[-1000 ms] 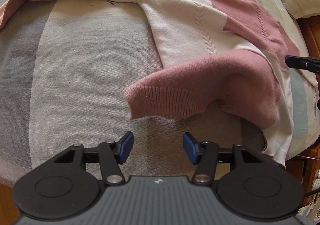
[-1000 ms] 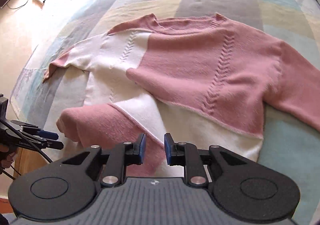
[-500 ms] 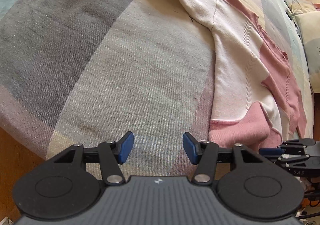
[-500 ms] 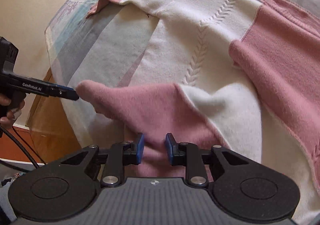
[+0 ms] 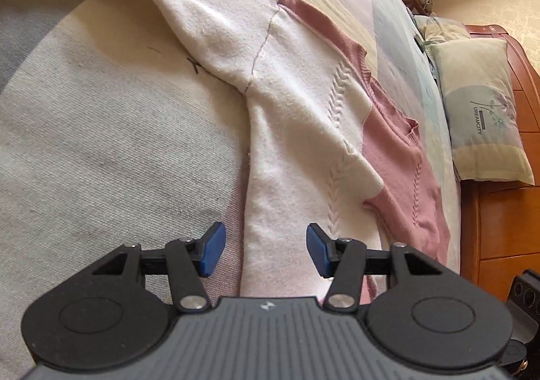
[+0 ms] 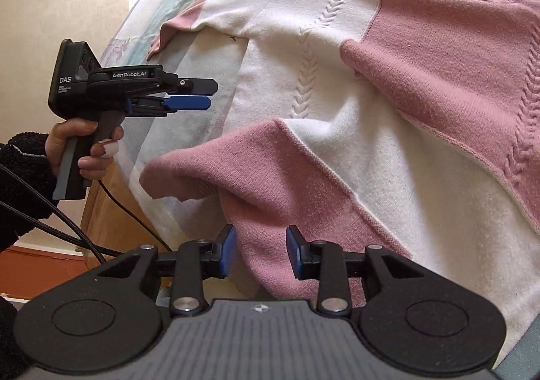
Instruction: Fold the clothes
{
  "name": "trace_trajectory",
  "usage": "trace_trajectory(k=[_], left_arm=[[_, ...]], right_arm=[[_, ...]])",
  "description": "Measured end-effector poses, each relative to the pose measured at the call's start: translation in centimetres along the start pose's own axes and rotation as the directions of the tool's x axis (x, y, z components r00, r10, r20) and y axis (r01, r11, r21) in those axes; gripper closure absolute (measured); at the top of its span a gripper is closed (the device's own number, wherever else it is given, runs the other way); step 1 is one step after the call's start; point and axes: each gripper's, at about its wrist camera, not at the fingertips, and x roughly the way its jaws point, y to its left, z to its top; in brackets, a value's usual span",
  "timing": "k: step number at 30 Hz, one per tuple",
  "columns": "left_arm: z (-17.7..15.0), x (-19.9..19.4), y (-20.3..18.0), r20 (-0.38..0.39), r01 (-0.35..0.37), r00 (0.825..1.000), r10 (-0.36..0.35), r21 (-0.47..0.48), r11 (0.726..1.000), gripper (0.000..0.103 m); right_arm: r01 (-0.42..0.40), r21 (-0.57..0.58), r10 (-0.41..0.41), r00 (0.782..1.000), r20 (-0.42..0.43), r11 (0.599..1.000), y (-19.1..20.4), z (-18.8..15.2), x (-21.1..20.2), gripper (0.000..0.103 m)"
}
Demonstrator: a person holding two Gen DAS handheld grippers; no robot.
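A pink and white knit sweater (image 6: 354,130) lies spread on the bed, its pink sleeve (image 6: 270,170) folded across the white lower body. My right gripper (image 6: 260,251) is open just above that sleeve, with pink knit showing in the gap between the pads. In the left wrist view the sweater (image 5: 297,130) shows its white side and underarm seam. My left gripper (image 5: 265,253) is open over the white side edge and holds nothing. The right wrist view shows the left gripper (image 6: 202,94) from the side, held by a hand (image 6: 84,140) beside the bed's left edge.
The patchwork bedspread (image 5: 101,130) is bare left of the sweater. A pillow (image 5: 486,116) and a wooden headboard (image 5: 499,218) lie at the right. The bed's wooden frame (image 6: 111,211) and trailing cables (image 6: 67,231) are at the near left edge.
My right gripper's jaws have widened and the pink sleeve now lies loose on the sweater. My left gripper has swung from the bare bedspread onto the sweater's white side.
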Motion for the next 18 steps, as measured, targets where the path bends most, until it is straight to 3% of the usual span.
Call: trace_trajectory(k=[10,14,18], left_arm=[[3.6,3.2,1.5,-0.006,0.218,0.975,-0.220,-0.111,0.970,0.052],[-0.3,2.7,3.4,-0.074,0.270,0.952,-0.295,-0.240,0.932,0.053],[-2.2,3.2,3.8,-0.068,0.293,0.945,-0.321,-0.266,0.919,0.060]], right_arm=[[0.018,0.115,-0.027,0.996,0.080,0.993,-2.2,-1.4,-1.3,0.063],[0.011,0.128,-0.024,0.995,0.101,0.992,-2.1,-1.8,-2.1,0.059],[0.016,0.162,-0.035,0.993,0.114,0.987,-2.5,-2.5,-2.7,0.057]])
